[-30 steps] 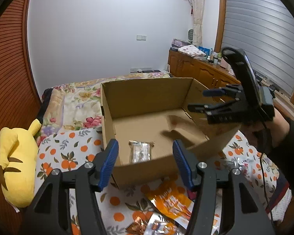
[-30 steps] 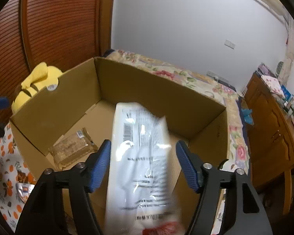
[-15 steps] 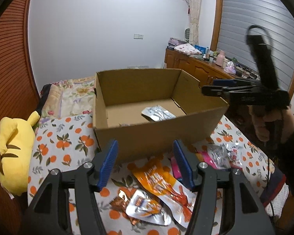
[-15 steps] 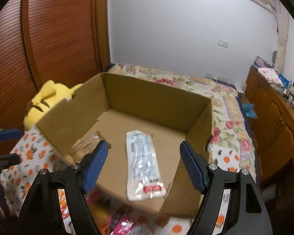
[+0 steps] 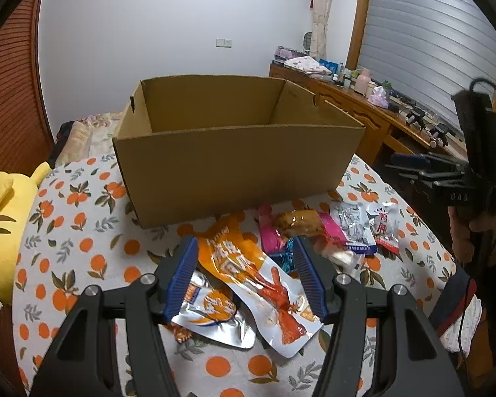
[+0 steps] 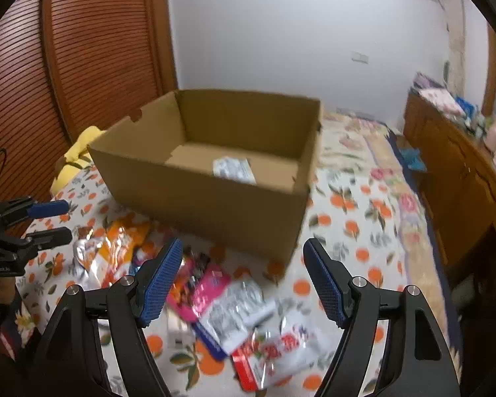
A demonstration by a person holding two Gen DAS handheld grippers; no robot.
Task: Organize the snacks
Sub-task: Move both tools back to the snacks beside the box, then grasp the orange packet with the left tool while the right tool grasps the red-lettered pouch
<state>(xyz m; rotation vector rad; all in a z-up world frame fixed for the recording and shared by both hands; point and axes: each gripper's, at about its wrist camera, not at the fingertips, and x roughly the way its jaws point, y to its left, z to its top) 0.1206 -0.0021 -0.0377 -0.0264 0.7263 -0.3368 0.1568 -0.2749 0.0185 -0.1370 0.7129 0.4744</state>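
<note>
Left tongs [image 5: 243, 278]: jaws spread wide, holding nothing, hovering above the orange packet [image 5: 258, 281] and the silver packet [image 5: 211, 311] at the near edge of the desk [image 5: 66, 241], which wears an orange-print cloth; whether the blue pads touch either packet cannot be told. Right tongs [image 6: 243, 281]: jaws equally wide, empty, poised over the snack pile, seen side-on in the left view [image 5: 423, 172] to the right of the box, well apart from it. Box [image 5: 234, 152]: open cardboard, upright, at the middle of the desk; the right view shows one white packet [image 6: 233, 168] lying flat on its floor near the front wall. Snacks outside the box, in a loose pile just in front of it: orange packet overlapping the silver one; pink packet [image 5: 271, 238] and a brown glossy packet [image 5: 297, 221] touching each other beside them; clear printed packet [image 5: 353, 228] and a red-and-white packet [image 5: 387, 225] side by side at the right end. In the right view this pile is motion-blurred; the pink packet [image 6: 208, 284], clear packet [image 6: 238, 314] and red-and-white packet [image 6: 274, 354] lie between and below the jaws. Yellow plush [image 5: 0, 221]: at the desk's left edge, apart from the snacks.
</note>
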